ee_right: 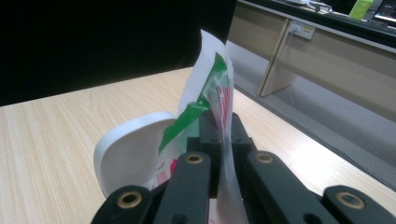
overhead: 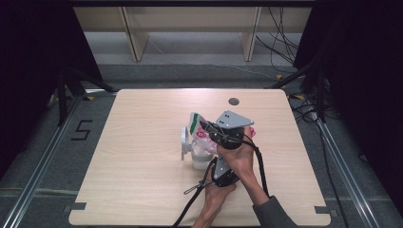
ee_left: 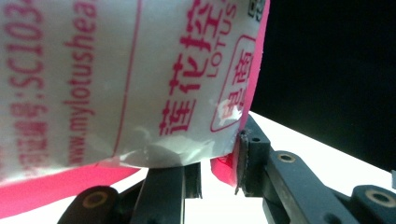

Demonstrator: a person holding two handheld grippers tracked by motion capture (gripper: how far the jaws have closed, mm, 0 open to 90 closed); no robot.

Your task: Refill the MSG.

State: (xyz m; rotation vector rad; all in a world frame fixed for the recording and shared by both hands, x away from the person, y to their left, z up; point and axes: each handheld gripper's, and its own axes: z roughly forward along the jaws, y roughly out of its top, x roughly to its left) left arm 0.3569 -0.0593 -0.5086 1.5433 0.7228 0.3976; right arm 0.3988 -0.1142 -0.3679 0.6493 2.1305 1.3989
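I have both grippers working together near the middle of the tabletop (overhead: 142,190), a little right of centre. My right gripper (ee_right: 219,128) has its jaws closed tight on the top edge of a plastic bag (ee_right: 205,93), white with a green strip and red print; the thin film is pinched flat between the pads and stands up above them. In the high view that gripper (overhead: 209,128), with its grey three-cornered plate, sits on the far side of my hands, and the bag (overhead: 196,124) leans up and to the left from it.

My left gripper (ee_left: 219,172) is on the near side, under the bag's lower part (ee_left: 116,84), which is white with a pink border and red lettering. Its jaws stand partly open, with the bag's pink lower corner hanging between them against the right pad; I cannot tell whether they truly pinch it.

A white container with an open lid (ee_right: 130,154) stands on the tabletop just left of the bag, touching it or very close. In the high view the container (overhead: 199,154) sits directly below the bag.
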